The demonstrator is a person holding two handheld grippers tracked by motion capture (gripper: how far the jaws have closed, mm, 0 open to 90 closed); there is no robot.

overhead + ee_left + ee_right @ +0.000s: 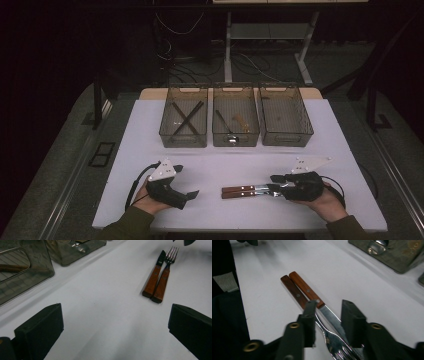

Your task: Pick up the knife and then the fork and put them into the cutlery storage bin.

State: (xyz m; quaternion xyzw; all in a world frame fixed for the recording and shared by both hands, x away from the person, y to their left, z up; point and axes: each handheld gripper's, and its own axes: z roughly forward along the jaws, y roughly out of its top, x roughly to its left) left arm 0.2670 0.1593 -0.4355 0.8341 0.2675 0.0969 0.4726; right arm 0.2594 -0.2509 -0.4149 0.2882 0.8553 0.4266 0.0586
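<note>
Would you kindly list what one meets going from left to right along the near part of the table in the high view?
Left gripper → wooden handles of the fork and knife, lying side by side → right gripper, its jaws around the metal ends of the two.

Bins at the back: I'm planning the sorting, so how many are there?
3, in a row at the table's far edge: left bin with two crossed sticks, middle bin with a spoon, right bin, contents unclear.

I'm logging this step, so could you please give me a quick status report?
Left gripper open, idle on the table. Right gripper jaws astride knife and fork, not yet clamped. Nothing in the way.
</note>
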